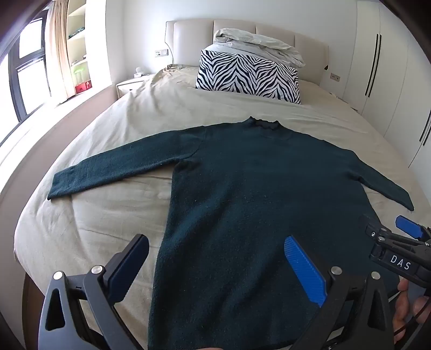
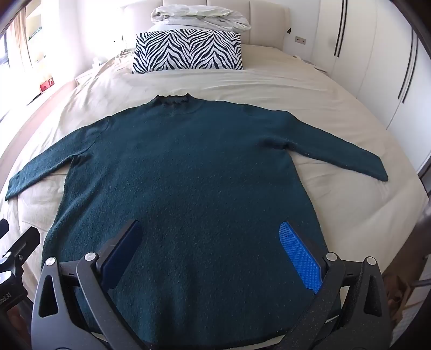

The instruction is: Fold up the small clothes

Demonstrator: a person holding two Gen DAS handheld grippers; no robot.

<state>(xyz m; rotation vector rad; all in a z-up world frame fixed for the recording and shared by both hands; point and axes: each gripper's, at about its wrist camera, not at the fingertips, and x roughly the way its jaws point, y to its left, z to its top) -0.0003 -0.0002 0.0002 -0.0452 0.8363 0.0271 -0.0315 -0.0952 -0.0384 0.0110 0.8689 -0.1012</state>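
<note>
The sweater, a dark teal knit, lay flat and face-down or face-up (which could not be told) on the bed, collar toward the headboard and hem toward the cameras. Both sleeves were extended outward: the left sleeve angled toward the window side, the right sleeve angled toward the wardrobe side. No part of the garment was folded over another.

The left tongs hovered above the hem area on the left half of the body, their jaws spread wide and holding nothing. The right tongs hovered above the hem area nearer the middle and right, likewise spread and empty. In the left wrist view the right tongs appeared at the right edge, just beside the sweater's lower right corner.

Judged from this layout, the spreading step was complete and the first fold was not yet begun. The next move would call for each of the tongs to descend and pinch a single edge: either a sleeve cuff, to lay it across the body, or the two hem corners, to carry the hem up toward the collar. The thick knit would require a firm bite on both layers.

A zebra-print pillow and a bundled duvet sat well apart at the head of the bed.
</note>
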